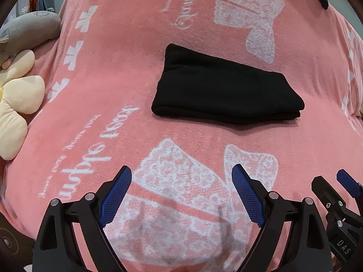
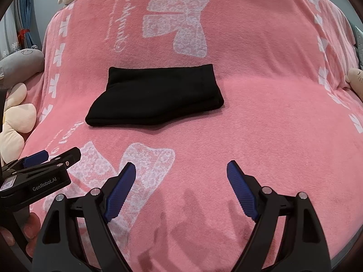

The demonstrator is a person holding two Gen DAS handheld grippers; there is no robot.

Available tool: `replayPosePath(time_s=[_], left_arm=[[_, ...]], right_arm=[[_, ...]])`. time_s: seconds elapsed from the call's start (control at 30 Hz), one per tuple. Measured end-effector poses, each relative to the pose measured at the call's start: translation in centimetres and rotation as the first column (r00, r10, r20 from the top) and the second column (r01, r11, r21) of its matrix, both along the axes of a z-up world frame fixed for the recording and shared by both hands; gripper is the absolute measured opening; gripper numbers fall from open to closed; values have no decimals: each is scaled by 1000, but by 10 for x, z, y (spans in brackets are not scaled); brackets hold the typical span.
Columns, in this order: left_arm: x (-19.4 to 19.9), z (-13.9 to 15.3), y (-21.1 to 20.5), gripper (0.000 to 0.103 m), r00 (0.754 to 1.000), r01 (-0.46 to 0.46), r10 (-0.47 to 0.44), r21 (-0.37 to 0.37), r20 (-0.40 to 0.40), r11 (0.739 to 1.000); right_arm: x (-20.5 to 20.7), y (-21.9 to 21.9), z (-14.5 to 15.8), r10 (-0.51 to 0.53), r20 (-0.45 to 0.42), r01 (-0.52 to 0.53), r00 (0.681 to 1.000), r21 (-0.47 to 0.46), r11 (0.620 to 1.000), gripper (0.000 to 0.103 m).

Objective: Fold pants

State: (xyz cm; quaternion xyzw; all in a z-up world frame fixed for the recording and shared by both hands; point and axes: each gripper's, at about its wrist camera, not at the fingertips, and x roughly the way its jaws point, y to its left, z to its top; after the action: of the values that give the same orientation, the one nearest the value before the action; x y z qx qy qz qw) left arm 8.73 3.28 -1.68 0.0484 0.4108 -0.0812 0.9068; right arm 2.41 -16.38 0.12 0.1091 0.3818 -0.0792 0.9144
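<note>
The black pants (image 1: 224,88) lie folded into a compact, thick rectangle on the pink blanket (image 1: 127,72); the right wrist view shows the same bundle (image 2: 156,97) left of centre. My left gripper (image 1: 181,172) hangs open over the blanket, well short of the pants, nothing between its blue pads. My right gripper (image 2: 181,167) is open too, held back from the pants with its jaws wide apart and empty. Each gripper shows at the edge of the other's view: the right gripper (image 1: 335,185) at the lower right, the left gripper (image 2: 52,156) at the lower left.
The pink blanket (image 2: 261,113) with white bow prints covers the bed. Cream flower cushions (image 1: 20,99) and a grey plush (image 1: 29,29) lie along the left edge. Another plush (image 2: 356,77) sits at the right edge. A hand (image 2: 29,226) holds the left gripper's handle.
</note>
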Motion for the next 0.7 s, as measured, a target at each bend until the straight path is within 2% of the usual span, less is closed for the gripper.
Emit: replayPosePath(time_s=[0.7], left_arm=[[2, -4, -4, 87, 1000, 21, -21, 14, -17, 1000]], right_arm=[[-1, 1, 0, -6, -2, 6, 1000, 0, 1000, 80]])
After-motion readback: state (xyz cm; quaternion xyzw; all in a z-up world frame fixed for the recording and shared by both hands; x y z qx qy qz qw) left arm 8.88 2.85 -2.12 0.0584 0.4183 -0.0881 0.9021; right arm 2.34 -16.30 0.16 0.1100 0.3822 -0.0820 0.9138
